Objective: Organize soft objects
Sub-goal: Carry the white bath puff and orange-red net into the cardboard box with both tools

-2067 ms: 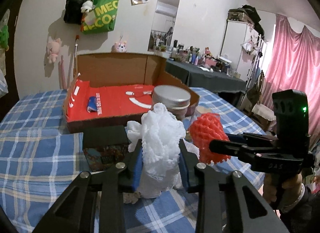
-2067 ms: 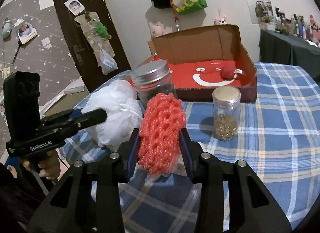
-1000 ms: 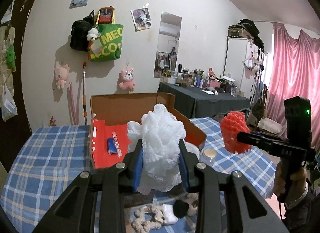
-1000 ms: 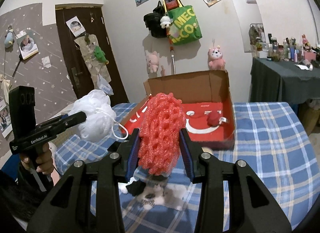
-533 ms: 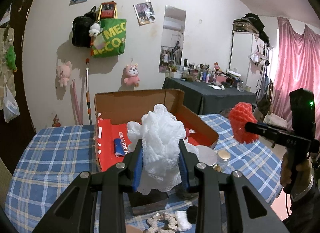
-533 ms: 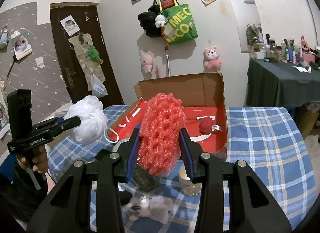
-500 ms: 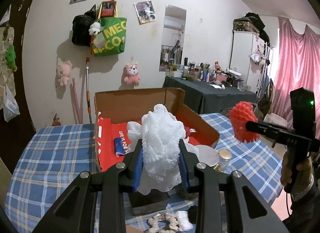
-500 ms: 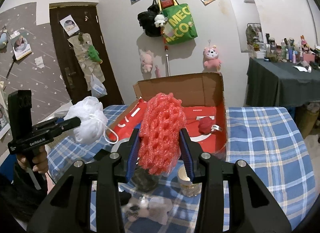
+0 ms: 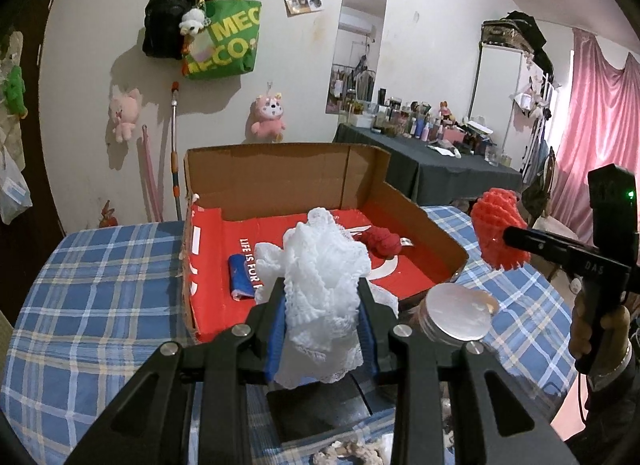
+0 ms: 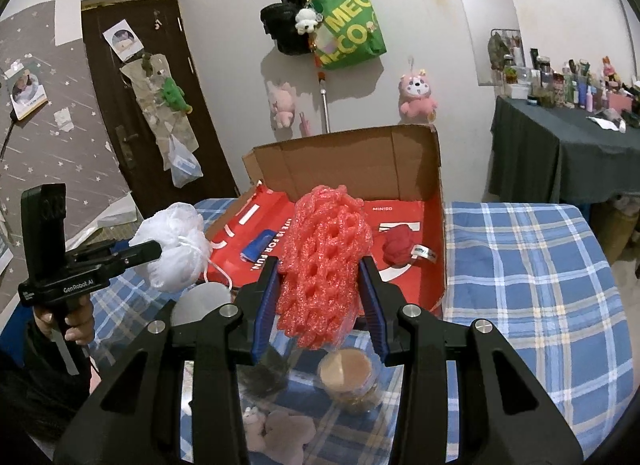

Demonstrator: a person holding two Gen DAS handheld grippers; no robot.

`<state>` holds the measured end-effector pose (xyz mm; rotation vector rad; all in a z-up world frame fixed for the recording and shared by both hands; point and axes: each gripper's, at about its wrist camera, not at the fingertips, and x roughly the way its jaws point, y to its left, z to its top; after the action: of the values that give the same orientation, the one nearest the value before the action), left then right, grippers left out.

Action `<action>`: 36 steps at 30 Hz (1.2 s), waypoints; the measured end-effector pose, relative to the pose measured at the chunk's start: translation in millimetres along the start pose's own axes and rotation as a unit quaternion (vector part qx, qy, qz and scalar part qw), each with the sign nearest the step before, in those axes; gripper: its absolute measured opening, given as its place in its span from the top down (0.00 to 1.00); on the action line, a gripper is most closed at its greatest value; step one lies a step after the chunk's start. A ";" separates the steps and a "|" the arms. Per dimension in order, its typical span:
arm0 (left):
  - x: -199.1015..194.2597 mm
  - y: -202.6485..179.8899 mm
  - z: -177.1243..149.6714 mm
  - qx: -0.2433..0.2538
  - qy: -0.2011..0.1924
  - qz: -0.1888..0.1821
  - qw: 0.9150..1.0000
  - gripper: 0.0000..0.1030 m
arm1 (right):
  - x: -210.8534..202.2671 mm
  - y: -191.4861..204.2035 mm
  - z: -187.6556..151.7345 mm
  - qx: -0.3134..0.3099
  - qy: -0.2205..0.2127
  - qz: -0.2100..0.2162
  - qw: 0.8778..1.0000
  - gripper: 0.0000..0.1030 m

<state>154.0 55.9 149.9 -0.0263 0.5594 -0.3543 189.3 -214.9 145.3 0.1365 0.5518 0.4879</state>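
Observation:
My left gripper (image 9: 323,319) is shut on a white mesh bath pouf (image 9: 320,265) and holds it in the air just before the open cardboard box (image 9: 280,181) with the red lining. My right gripper (image 10: 318,299) is shut on a red foam net (image 10: 326,257), also held above the table near the box's front edge. The box holds a red cloth ball (image 9: 382,243) and a small blue item (image 9: 242,275). The pouf also shows in the right wrist view (image 10: 174,251), the red net in the left wrist view (image 9: 498,231).
A silver-lidded jar (image 9: 458,315) and a small gold-lidded jar (image 10: 348,379) stand on the blue plaid tablecloth (image 9: 92,305) in front of the box. A dark box (image 9: 320,413) and a small plush toy (image 10: 276,439) lie below the grippers. A wall with bags is behind.
Both grippers have risen from the table with their loads and moved closer to the box; in the last half second they came a little nearer and lower over its front.

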 end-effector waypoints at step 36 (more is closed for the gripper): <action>230.3 31.2 110.9 0.067 0.160 0.016 0.985 0.66 | 267.0 -61.9 112.8 0.042 0.244 -0.038 0.968 0.63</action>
<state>403.7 -0.1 121.7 0.1725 0.8525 -0.3657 472.6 -140.7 99.7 0.0750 1.0575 0.4221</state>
